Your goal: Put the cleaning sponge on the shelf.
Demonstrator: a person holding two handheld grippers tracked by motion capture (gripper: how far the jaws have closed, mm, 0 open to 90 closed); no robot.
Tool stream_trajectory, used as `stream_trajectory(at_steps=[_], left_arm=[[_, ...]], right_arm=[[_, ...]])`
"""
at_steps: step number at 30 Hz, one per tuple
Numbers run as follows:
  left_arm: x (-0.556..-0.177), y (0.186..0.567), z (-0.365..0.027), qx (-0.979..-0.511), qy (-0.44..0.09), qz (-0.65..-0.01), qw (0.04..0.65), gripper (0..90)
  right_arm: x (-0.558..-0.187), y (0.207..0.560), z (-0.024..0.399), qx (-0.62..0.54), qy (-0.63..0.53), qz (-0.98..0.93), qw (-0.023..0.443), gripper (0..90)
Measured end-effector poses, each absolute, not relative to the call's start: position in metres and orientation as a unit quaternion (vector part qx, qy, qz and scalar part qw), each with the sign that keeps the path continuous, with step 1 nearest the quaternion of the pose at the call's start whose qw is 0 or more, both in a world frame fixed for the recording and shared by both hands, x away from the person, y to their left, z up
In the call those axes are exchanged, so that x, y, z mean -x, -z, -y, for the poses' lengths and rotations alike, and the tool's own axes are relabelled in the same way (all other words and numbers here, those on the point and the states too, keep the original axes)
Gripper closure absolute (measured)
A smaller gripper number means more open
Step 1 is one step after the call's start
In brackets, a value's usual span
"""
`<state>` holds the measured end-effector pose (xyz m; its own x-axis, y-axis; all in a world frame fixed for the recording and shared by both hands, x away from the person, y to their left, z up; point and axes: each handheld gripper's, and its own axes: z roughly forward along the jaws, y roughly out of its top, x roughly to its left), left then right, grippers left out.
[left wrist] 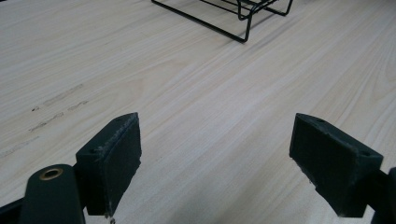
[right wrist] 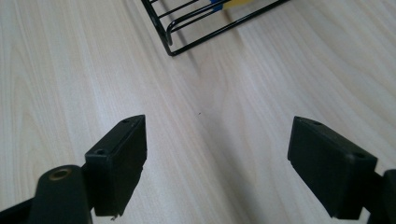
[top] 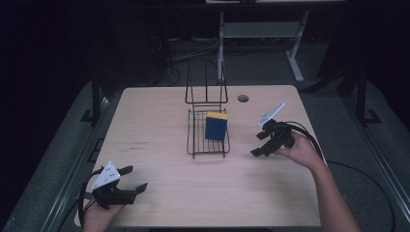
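Light wooden table [top: 169, 193] seen from above, with a black wire rack [top: 208, 140] near its middle, holding a blue sponge with a yellow top [top: 215, 126] that stands on edge inside the rack's tray. At the near left corner, left gripper [top: 134, 179] held in a hand [top: 99, 215], fingers [left wrist: 114, 161] spread wide apart over bare table and gripping nothing, pointed toward the rack. To the right of the rack and just apart from it, right gripper [top: 258, 144] held in the other hand [top: 302, 152], fingers [right wrist: 121, 158] likewise wide open and empty, angled toward the rack's near corner [right wrist: 170, 49].
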<state>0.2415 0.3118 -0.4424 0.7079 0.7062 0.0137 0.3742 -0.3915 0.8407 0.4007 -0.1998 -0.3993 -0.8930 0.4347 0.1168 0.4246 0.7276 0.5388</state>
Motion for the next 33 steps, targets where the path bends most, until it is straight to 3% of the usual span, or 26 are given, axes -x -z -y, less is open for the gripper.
stream_trajectory(at_steps=[33], left_arm=[[-0.241, 0.443, -0.31, -0.813, -0.187, -0.332, 0.44, 16.2]], right_arm=[[-0.35, 0.415, 0.23, -0.247, -0.308, -0.918, 0.023, 19.4]])
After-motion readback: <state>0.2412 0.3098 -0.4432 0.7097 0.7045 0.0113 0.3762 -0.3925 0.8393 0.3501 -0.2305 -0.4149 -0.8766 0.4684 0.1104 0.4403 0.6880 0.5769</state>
